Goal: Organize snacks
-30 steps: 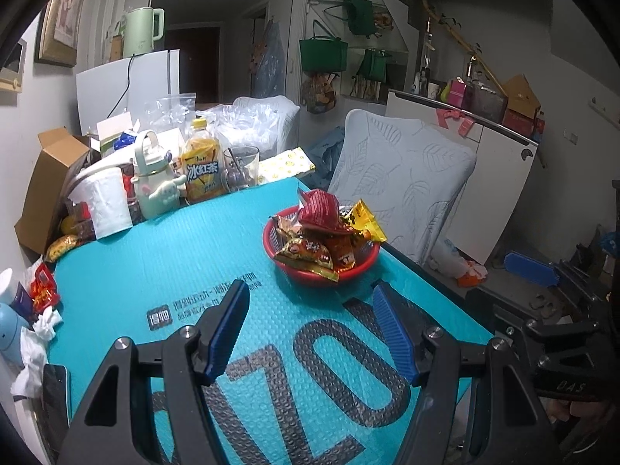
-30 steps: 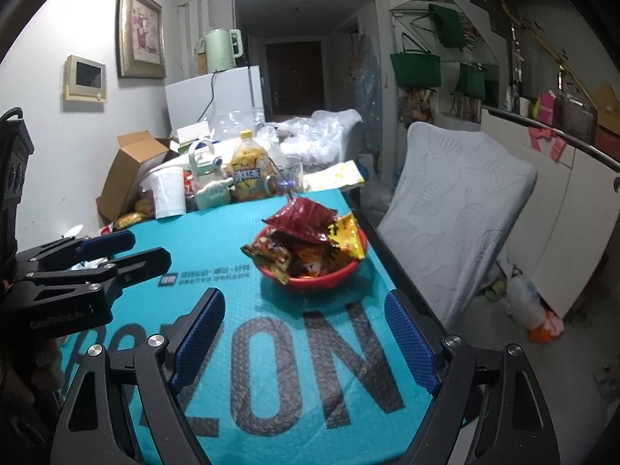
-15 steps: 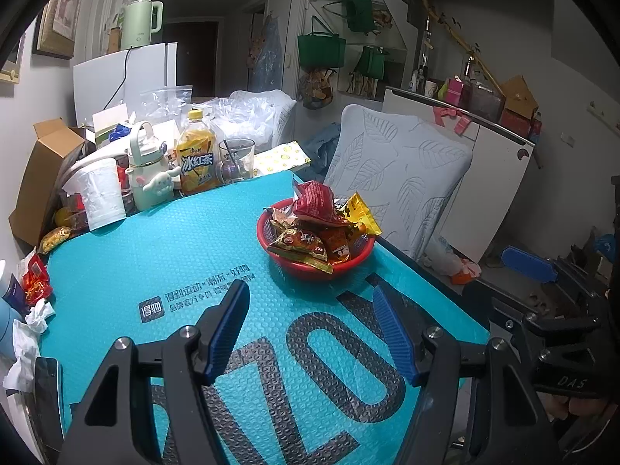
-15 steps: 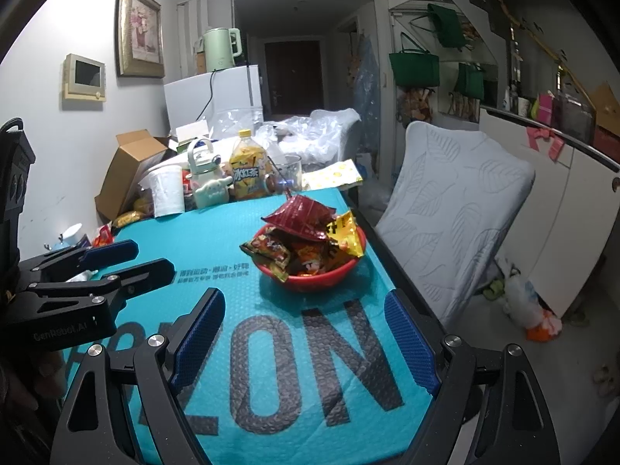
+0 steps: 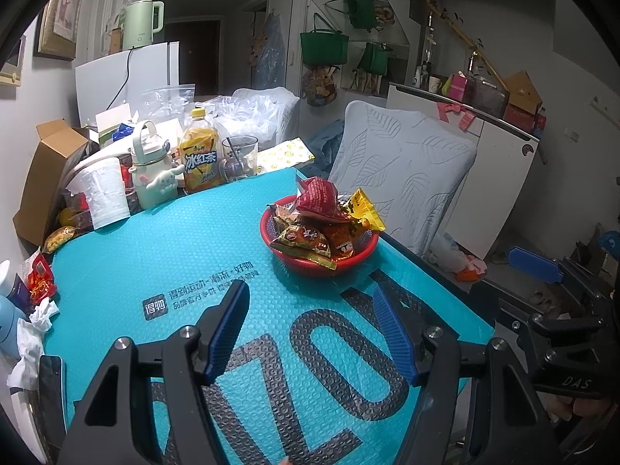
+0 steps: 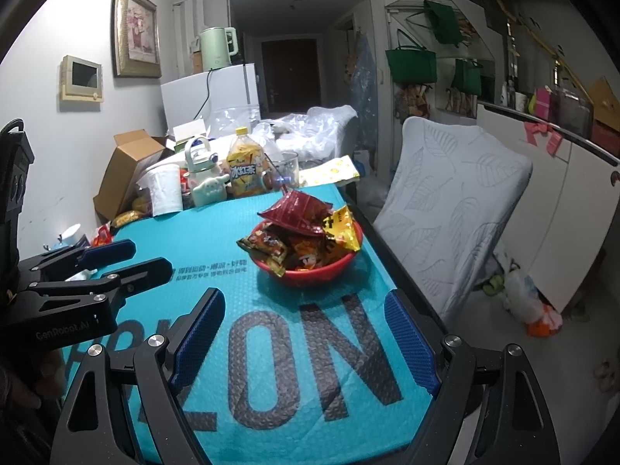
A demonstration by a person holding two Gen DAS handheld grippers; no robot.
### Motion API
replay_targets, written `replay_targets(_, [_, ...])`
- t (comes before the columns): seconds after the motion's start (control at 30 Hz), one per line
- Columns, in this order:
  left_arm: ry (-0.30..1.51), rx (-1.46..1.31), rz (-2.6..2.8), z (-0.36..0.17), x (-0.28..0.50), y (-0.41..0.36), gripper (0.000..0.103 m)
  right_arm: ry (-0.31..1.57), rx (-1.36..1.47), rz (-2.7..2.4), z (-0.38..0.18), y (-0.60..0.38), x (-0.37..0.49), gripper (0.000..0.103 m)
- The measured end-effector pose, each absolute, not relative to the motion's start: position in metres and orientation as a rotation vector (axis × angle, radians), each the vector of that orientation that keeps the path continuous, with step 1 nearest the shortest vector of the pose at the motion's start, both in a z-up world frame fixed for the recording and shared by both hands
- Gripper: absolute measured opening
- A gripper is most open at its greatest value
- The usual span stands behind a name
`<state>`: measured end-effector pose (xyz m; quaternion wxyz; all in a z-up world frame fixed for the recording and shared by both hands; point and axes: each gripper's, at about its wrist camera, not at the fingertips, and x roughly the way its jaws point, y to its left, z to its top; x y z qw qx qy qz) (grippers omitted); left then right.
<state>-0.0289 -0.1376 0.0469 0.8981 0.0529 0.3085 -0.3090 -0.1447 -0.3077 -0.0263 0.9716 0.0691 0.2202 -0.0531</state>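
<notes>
Left wrist view: left claw hangs over the near part of the surface, jaws apart w/ nothing between them, only the teal bubble-wrap mat w/ big dark letters showing in the gap. Red basket sits toward the right edge of the surface, past the mat's midpoint, piled w/ snack packets; a dark red packet tops the heap and a yellow packet sticks out over the rim on the right-edge side. Basket is well apart from both claws.

Far edge is crowded: iced tea bottle w/ yellow cap, glass cup just right of it, white character flask to its left, then a paper towel roll. Cardboard box at the far-left corner. Along the left edge: a small red packet, crumpled tissue, a dark phone near the near-left corner.

Right wrist view: right claw also over the near edge, jaws wider apart than the left's, empty, the mat lettering visible between the blue pads. Left claw shows at this view's left side, over the mat. Leaf-pattern cushion stands off the right edge of the surface, leaning against a white cabinet. Green kettle sits on a white fridge beyond the far edge.
</notes>
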Motion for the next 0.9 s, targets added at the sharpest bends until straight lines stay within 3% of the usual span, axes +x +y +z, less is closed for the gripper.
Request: replay_targets(0.9, [0.657,0.137,-0.624,0.0419,-0.0273,-0.1427,0.065,0.461,0.145,-0.108,-0.0303,-0.3126,-0.1447,0.085])
